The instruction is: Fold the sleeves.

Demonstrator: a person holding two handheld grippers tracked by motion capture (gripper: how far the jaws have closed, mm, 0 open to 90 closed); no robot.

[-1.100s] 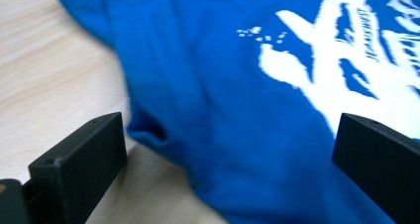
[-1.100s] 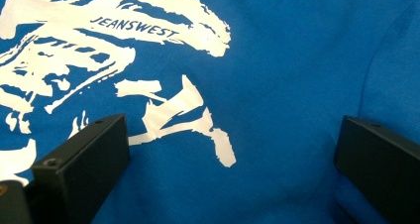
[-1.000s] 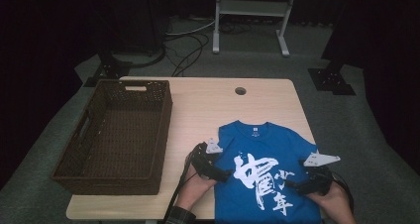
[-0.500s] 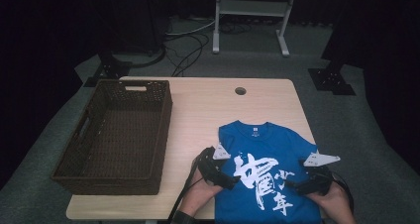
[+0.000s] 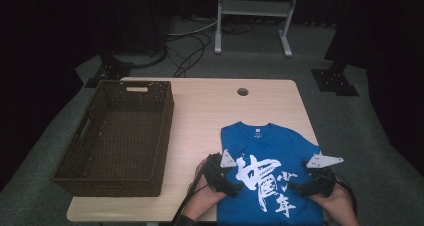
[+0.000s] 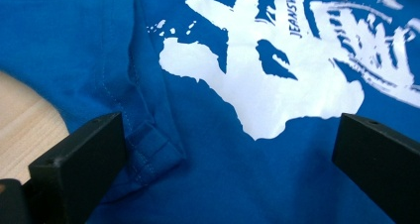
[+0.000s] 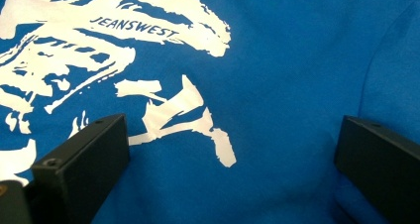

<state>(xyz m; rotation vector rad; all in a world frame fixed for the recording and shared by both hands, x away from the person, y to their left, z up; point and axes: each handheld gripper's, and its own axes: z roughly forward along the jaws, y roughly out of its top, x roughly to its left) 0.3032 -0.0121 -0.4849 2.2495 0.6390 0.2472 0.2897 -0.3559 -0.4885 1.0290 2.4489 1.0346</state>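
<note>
A blue T-shirt (image 5: 280,146) with a white print lies flat on the near right part of the wooden table (image 5: 210,116), collar away from me. My left gripper (image 5: 236,187) hovers over its left side, jaws wide apart, nothing between them; below it are a folded sleeve hem (image 6: 148,149) and the white print (image 6: 277,80). Over the shirt's right side my right gripper (image 5: 295,188) is open too, above blue cloth (image 7: 292,85) and the print with the word JEANSWEST (image 7: 133,28).
A dark woven basket (image 5: 117,136) with nothing in it stands on the left half of the table. A round cable hole (image 5: 243,92) is near the far edge. Stands and cables sit on the carpet beyond the table.
My left gripper has moved right and toward me, from the shirt's left sleeve onto the printed area. The right gripper has shifted a little left.
</note>
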